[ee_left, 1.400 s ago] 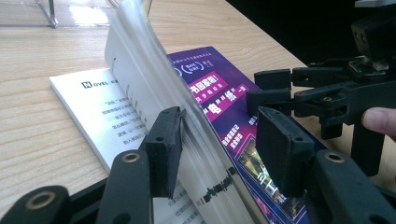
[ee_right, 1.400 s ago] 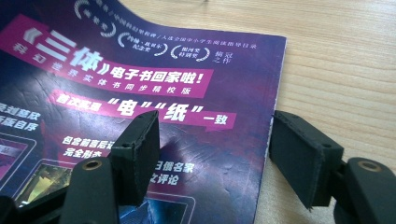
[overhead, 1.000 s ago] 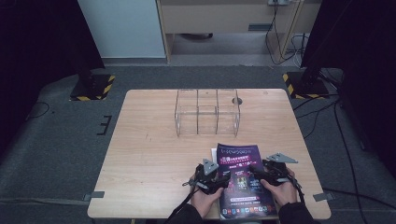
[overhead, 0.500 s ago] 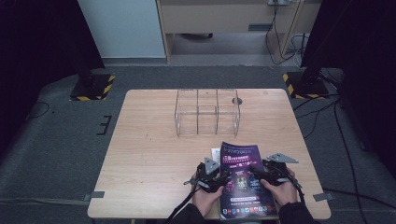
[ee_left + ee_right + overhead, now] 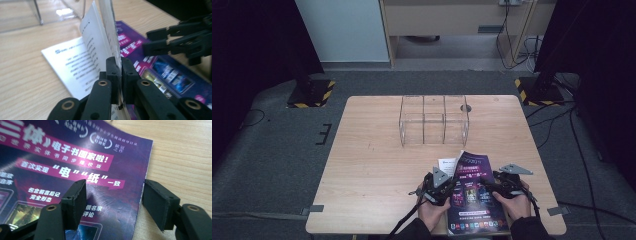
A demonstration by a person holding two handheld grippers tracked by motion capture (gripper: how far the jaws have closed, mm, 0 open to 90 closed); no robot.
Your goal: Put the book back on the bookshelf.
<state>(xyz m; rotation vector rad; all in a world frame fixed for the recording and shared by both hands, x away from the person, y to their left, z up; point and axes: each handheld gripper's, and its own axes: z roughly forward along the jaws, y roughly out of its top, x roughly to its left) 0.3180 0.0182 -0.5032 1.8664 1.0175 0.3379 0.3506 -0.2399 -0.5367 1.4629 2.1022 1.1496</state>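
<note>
A magazine with a purple cover (image 5: 474, 200) (image 5: 75, 157) lies at the table's near edge. My left gripper (image 5: 452, 186) (image 5: 119, 62) has just been closing and is now shut on a thin sheaf of the magazine's pages (image 5: 100, 37). It holds them upright at the magazine's left side. A white inner page (image 5: 446, 165) (image 5: 75, 67) lies flat to the left of them. My right gripper (image 5: 488, 188) (image 5: 113, 195) (image 5: 180, 42) is open and has just closed a little. One jaw hovers over the cover and the other just past the magazine's right edge. Its pads press on nothing.
A clear acrylic organiser (image 5: 434, 120) (image 5: 37, 12) with three compartments stands at the middle back of the wooden table (image 5: 372, 165). A small round hole (image 5: 465, 107) shows in the tabletop behind it. Cables (image 5: 404, 220) trail from the grippers over the near edge.
The left gripper's jaws have closed on the magazine's left pages and raised them, which uncovers a white page beside it. The right gripper has stayed at the right edge.
</note>
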